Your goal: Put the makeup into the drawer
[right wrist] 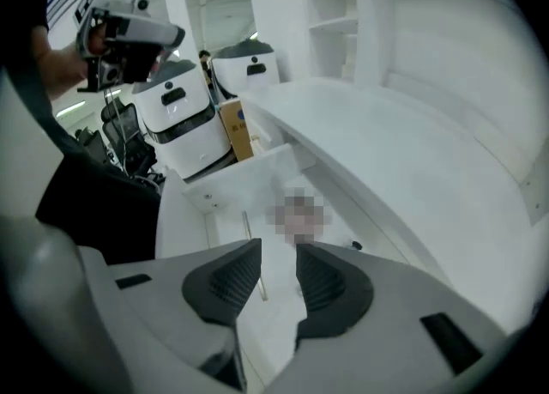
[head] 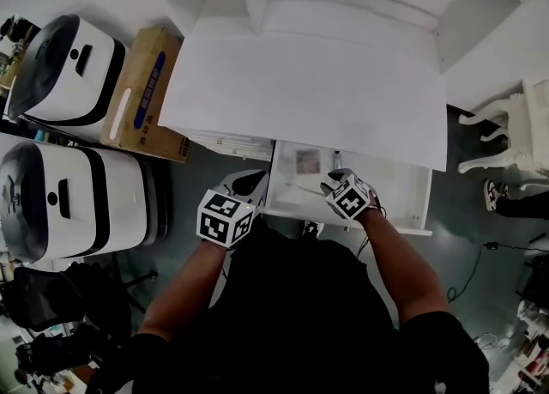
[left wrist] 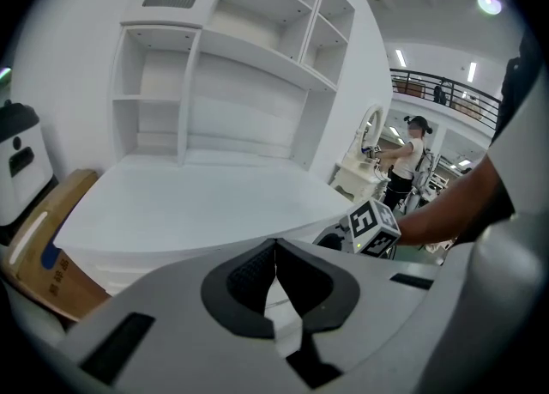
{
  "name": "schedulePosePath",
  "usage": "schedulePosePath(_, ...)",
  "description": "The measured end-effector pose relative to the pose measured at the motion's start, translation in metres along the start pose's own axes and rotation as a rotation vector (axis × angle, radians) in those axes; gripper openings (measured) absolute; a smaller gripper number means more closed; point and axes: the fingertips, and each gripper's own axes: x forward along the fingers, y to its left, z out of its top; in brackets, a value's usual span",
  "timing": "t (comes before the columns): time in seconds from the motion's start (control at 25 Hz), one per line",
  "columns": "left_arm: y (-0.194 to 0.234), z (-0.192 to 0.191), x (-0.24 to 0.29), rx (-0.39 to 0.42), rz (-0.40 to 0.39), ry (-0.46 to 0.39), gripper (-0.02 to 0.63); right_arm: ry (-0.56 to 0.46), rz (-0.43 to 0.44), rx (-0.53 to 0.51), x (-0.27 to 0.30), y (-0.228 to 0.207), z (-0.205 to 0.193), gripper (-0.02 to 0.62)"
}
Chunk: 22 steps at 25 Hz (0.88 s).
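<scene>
Makeup (right wrist: pixel 246 227) check | left gripper (left wrist: pixel 275 263): jaws together, empty, left of the drawer (head: pixel 418 199) | right gripper (right wrist: pixel 278 255): jaws apart, nothing between, above the open drawer | makeup: slim stick lying loose on the drawer floor | handling: probably light, stiff, apt to roll; pinch across mid-shaft | beyond: white desk top (head: pixel 317 83)

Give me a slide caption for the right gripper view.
Open, empty right tongs poised over the open white drawer below the desktop.
</scene>
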Motion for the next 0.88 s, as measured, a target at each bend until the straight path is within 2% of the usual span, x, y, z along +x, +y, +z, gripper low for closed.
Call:
schedulePosePath(0.12, -0.014, 0.005, 0.006, 0.003, 0.0, -0.013, 0.011, -0.127, -0.01, 0.11, -0.033, -0.004, 0.008, 0.118)
schedulePosePath(0.2, -0.022, 0.008, 0.005, -0.002, 0.005, -0.023, 0.011, -0.22, 0.016, 0.221, -0.052, -0.006, 0.011, 0.117)
schedulePosePath(0.24, -0.025, 0.01, 0.004, -0.006, 0.01, -0.028, 0.011, -0.273, 0.037, 0.287, -0.062, -0.007, 0.012, 0.098)
schedulePosePath(0.28, -0.028, 0.012, 0.002, -0.009, 0.013, -0.035, 0.011, -0.328, 0.06, 0.358, -0.071, -0.01, 0.012, 0.049)
schedulePosePath(0.36, -0.034, 0.016, 0.0, -0.003, 0.018, -0.045, 0.011, -0.419, 0.105, 0.491, -0.087, -0.015, 0.012, 0.04)
schedulePosePath(0.44, -0.037, 0.017, -0.002, 0.006, 0.019, -0.048, 0.011, -0.471, 0.134, 0.563, -0.099, -0.013, 0.012, 0.032)
schedulePosePath(0.72, -0.036, 0.024, -0.015, 0.011, -0.008, -0.074, 0.011, -0.565, 0.168, 0.534, -0.128, 0.035, 0.043, 0.028)
schedulePosePath(0.88, -0.036, 0.019, -0.029, 0.043, -0.054, -0.082, 0.011, -0.615, 0.101, 0.498, -0.135, 0.058, 0.065, 0.028)
